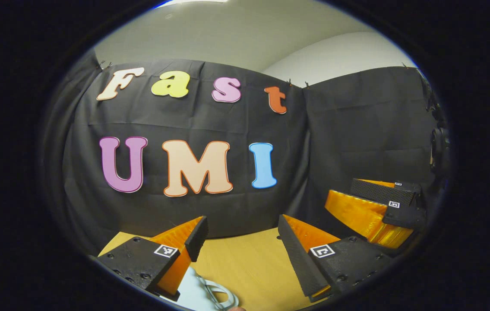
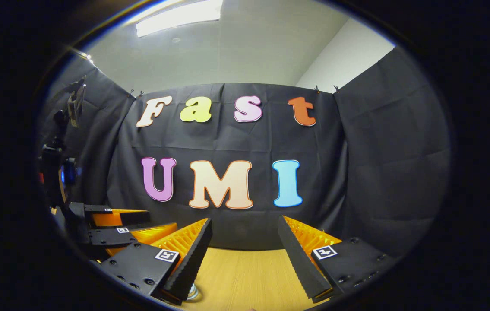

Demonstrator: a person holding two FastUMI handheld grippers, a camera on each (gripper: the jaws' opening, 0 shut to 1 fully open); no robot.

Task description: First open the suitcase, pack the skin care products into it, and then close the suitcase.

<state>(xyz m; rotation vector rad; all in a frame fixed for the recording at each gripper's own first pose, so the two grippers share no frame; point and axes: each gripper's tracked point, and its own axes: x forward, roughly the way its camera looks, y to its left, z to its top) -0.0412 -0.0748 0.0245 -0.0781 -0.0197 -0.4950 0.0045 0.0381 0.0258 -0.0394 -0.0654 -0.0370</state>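
In the left gripper view, my left gripper (image 1: 240, 231) stands open above the wooden table (image 1: 245, 259), with nothing between its fingers. A pale blue thing with a white loop (image 1: 197, 289) shows at the bottom edge, under the left finger; too little shows to tell whether it is the suitcase. My right gripper (image 1: 340, 193) hangs off to the right. In the right gripper view, my right gripper (image 2: 245, 231) is open and empty over the table (image 2: 245, 272). A small shiny round thing (image 2: 192, 293) peeks out beneath its left finger. My left gripper (image 2: 162, 220) is at the left.
The black cloth wall (image 1: 227, 125) closes off the back and sides just beyond the table's far edge. A dark device on a stand (image 2: 57, 172) is at the far left of the right gripper view.
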